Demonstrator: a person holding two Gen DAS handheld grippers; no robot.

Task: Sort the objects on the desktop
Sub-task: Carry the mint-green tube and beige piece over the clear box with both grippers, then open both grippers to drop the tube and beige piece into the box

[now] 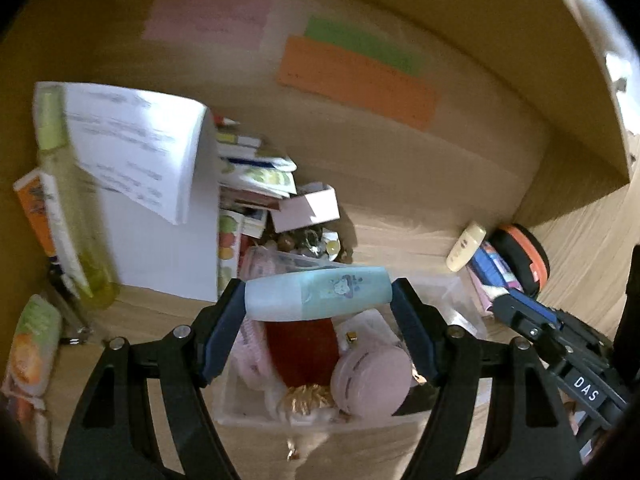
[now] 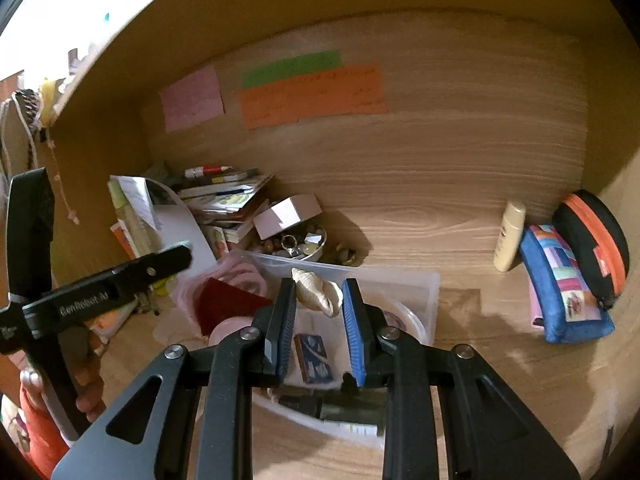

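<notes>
My left gripper (image 1: 319, 296) is shut on a pale blue bottle (image 1: 320, 294) held crosswise between its pads, above a clear plastic box (image 1: 460, 292). In that box lie a pink round case (image 1: 370, 380), a dark red pouch (image 1: 304, 352) and a gold trinket (image 1: 308, 398). My right gripper (image 2: 319, 294) is shut on a cream spiral seashell (image 2: 318, 290), hanging over the same clear box (image 2: 420, 292), where a small blue card box (image 2: 314, 358) lies. The left gripper's body (image 2: 100, 292) shows at the left of the right wrist view.
Wooden shelf walls enclose the desk, with pink (image 2: 192, 98), green and orange (image 2: 312, 94) notes on the back wall. Books (image 2: 224, 200), a small pink box (image 2: 286, 210) and a bowl of trinkets (image 2: 296, 244) crowd the back left. A cream tube (image 2: 508, 240), blue pouch (image 2: 560, 292) and black-orange case (image 2: 596, 248) stand right.
</notes>
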